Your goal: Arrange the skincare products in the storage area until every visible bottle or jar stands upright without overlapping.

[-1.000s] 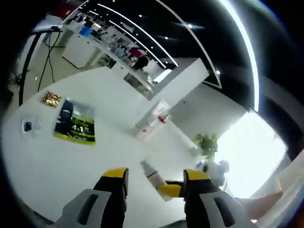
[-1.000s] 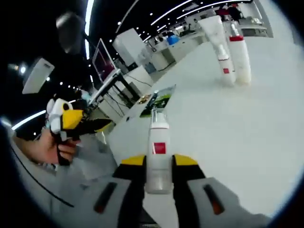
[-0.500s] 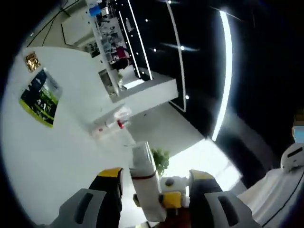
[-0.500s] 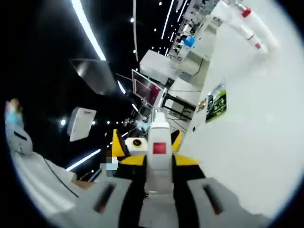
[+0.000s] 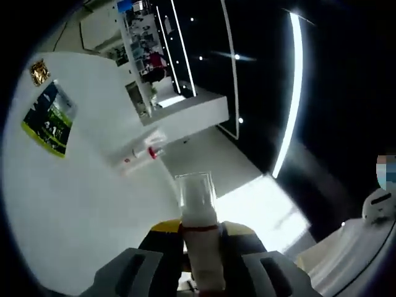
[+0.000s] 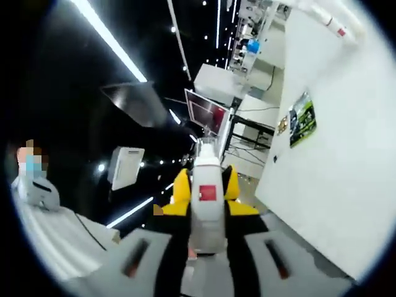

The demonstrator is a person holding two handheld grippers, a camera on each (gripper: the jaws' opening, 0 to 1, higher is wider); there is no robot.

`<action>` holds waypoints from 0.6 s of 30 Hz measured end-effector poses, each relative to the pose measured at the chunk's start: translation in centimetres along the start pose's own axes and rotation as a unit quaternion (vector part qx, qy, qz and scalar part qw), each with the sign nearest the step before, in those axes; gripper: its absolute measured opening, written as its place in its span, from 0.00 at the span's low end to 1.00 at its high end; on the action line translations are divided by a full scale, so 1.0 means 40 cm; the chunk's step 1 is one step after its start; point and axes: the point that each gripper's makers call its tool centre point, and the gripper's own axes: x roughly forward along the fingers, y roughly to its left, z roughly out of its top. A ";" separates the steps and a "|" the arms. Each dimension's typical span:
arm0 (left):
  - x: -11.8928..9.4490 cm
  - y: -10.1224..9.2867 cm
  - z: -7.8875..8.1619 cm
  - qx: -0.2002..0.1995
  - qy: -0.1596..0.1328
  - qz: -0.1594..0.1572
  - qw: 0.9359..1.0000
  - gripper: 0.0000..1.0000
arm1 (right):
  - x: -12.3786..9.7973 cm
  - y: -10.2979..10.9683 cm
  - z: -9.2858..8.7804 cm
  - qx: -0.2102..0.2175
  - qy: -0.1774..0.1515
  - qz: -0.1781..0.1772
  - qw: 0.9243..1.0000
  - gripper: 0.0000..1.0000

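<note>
A white bottle (image 5: 199,213) with a clear cap and a red band stands between the jaws of my left gripper (image 5: 201,232), which is shut on its cap end. In the right gripper view the same bottle (image 6: 207,210), with a red square label, is held in my right gripper (image 6: 207,218), also shut on it. The left gripper's yellow fingertips (image 6: 180,189) flank the bottle's far end there. The bottle is in the air beside the white table (image 5: 74,198). Two more white products (image 5: 140,154) stand close together far off on the table, seen as the two products (image 6: 327,18) at the top right.
A green leaflet (image 5: 48,116) and a small gold packet (image 5: 40,71) lie on the table's far side; the leaflet (image 6: 302,117) also shows in the right gripper view. Desks, a monitor (image 6: 207,111) and ceiling lights lie beyond. A person in white (image 6: 43,204) stands at the left.
My left gripper's jaws have shut on the bottle's cap end, which lay between them open half a second ago. The right gripper keeps its hold. Both views have tilted.
</note>
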 end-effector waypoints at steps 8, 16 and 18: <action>-0.003 0.059 -0.028 0.092 0.042 0.079 0.992 0.22 | -0.046 -0.041 0.006 -0.097 0.039 -0.063 0.993 0.30; -0.002 0.105 -0.082 0.143 0.109 0.138 0.974 0.22 | -0.069 -0.050 0.073 -0.171 0.027 -0.127 0.977 0.39; 0.003 0.108 -0.107 0.155 0.136 0.141 0.968 0.22 | -0.043 -0.056 0.070 -0.189 0.036 -0.146 0.970 0.39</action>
